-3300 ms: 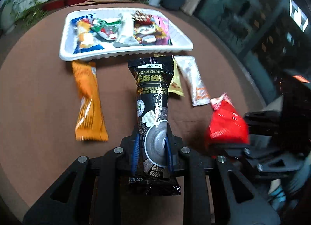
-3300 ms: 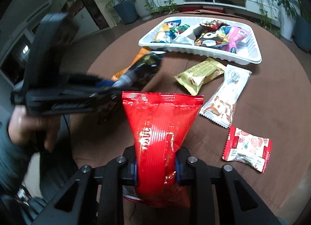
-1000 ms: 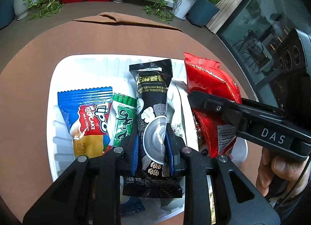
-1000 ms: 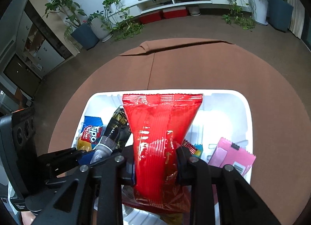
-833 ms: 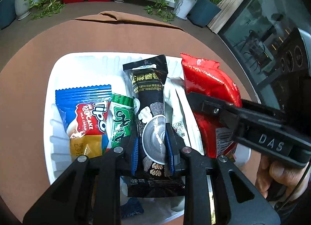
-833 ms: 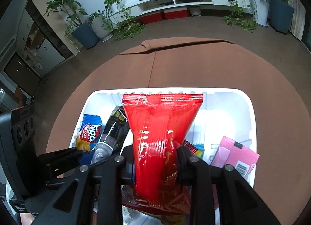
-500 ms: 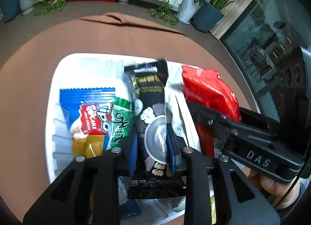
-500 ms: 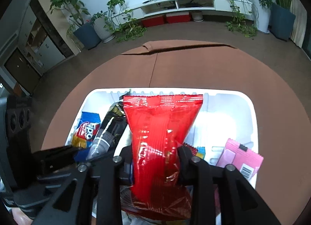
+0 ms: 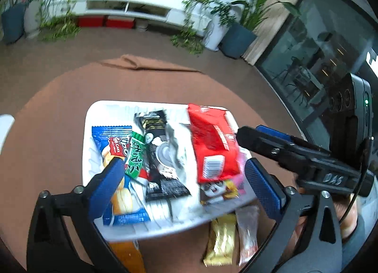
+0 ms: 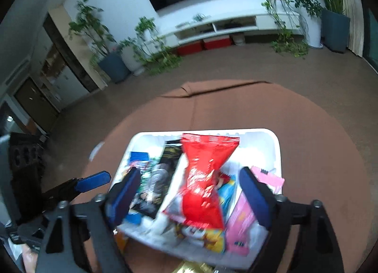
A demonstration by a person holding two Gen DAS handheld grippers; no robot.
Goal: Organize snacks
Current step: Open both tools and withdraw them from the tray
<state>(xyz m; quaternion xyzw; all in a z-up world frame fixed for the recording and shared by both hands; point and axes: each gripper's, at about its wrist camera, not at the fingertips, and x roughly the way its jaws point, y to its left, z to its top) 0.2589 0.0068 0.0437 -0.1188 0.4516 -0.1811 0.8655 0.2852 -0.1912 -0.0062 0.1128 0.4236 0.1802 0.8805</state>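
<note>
Snacks lie piled in the white tray (image 9: 88,131), below and ahead of both tongs; red bag (image 10: 203,178) rests on top between the right tongs' (image 10: 186,192) spread jaws, black packet (image 9: 160,152) between the left tongs' (image 9: 186,176), neither pinched; both sets have just been opening and hold nothing. Risk: the red bag sits high on the heap and may slide over the near rim; a low pass could snag it. Two tongs crowd each other. Gold bar (image 9: 221,242), clear packet (image 9: 246,233) and orange bar (image 9: 128,257) wait on the table under the tongs. Open cloth beyond the tray.
</note>
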